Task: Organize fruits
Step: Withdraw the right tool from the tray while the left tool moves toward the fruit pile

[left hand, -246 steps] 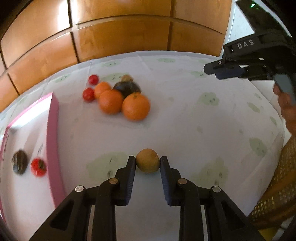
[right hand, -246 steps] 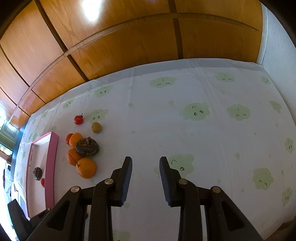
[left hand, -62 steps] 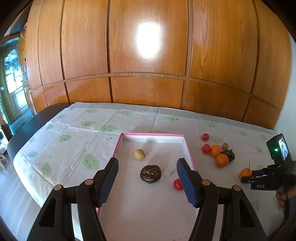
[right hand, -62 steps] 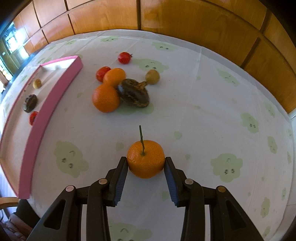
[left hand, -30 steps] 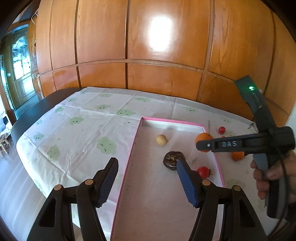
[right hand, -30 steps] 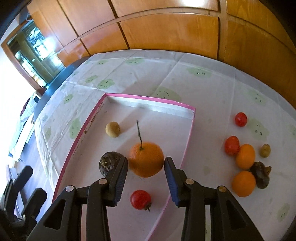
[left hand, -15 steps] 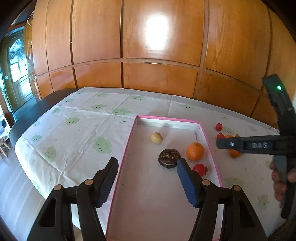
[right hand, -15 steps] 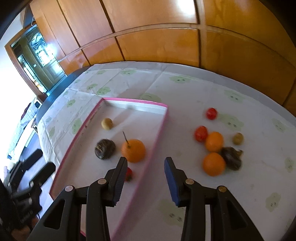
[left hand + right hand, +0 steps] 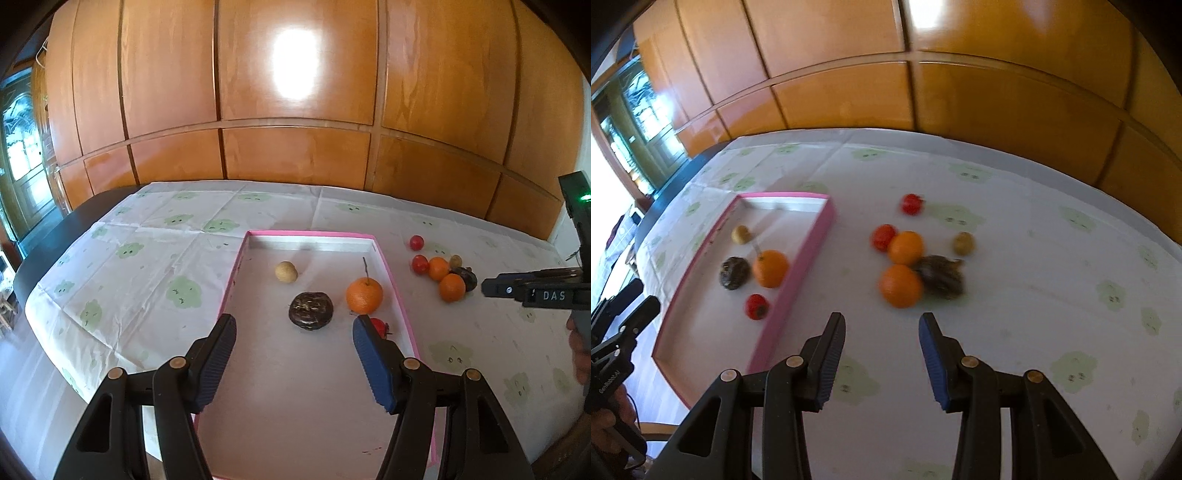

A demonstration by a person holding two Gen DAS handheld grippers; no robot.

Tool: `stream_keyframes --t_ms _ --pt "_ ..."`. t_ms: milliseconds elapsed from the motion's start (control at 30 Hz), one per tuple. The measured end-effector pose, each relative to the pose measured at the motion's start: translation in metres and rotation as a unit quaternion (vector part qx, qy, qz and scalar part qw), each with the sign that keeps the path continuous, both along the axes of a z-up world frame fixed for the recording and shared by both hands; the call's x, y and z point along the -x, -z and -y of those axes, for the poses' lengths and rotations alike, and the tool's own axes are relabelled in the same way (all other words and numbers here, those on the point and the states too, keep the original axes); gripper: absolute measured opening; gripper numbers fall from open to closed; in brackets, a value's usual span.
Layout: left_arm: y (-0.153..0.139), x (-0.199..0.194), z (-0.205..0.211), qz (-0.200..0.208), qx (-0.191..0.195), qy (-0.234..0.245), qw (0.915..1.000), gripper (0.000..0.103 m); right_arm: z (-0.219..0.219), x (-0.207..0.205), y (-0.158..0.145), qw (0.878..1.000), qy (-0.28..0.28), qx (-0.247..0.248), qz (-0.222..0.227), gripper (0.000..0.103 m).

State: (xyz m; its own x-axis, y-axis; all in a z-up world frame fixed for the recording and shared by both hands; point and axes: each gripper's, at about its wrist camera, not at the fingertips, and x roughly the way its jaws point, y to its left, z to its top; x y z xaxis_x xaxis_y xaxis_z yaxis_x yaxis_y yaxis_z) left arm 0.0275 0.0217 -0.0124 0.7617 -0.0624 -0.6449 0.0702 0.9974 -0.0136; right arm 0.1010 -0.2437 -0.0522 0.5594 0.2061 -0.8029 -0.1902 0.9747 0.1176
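Observation:
A pink-rimmed tray (image 9: 251, 236) (image 9: 809, 258) holds a stemmed orange (image 9: 364, 294) (image 9: 770, 268), a dark fruit (image 9: 311, 310) (image 9: 734, 272), a small tan fruit (image 9: 286, 271) (image 9: 741, 234) and a red fruit (image 9: 379, 327) (image 9: 756, 306). On the cloth to its right lie two oranges (image 9: 900, 285), a dark fruit (image 9: 940, 277), a tan fruit (image 9: 963, 243) and two red fruits (image 9: 911, 204). My left gripper (image 9: 294, 356) is open and empty above the tray's near end. My right gripper (image 9: 882, 350) is open and empty, just short of the loose fruit pile.
The table wears a white cloth with green cloud prints (image 9: 184, 291). Wooden wall panels (image 9: 295, 147) stand behind its far edge. The right gripper's body shows at the right of the left wrist view (image 9: 535, 291). A doorway is at far left.
My right gripper let go of the stemmed orange in the tray, opened, and swung right toward the loose fruit pile. My left gripper stayed open above the tray.

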Motion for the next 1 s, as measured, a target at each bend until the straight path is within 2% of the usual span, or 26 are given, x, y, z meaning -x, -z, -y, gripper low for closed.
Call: stream_keyframes --t_ms 400,600,767,867,1000 --pt "0.003 -0.001 0.017 -0.008 -0.017 0.019 0.9996 0.066 0.081 -0.003 -0.002 0.996 0.084 0.006 0.010 0.042" --pt "0.005 -0.008 0.030 -0.018 -0.025 0.043 0.9986 0.066 0.123 -0.009 0.016 0.987 0.155 -0.038 -0.019 0.042" --pt "0.000 -0.020 0.044 -0.022 -0.026 0.075 0.9966 0.066 0.132 -0.009 0.014 0.984 0.168 -0.063 -0.017 0.042" --pt "-0.004 -0.032 0.058 -0.025 -0.030 0.102 0.9940 0.058 0.130 -0.010 0.013 0.984 0.164 -0.065 -0.015 0.042" --pt "-0.004 -0.052 0.074 -0.052 -0.008 0.130 0.9901 0.048 0.130 -0.008 0.011 0.985 0.160 -0.070 -0.013 0.042"
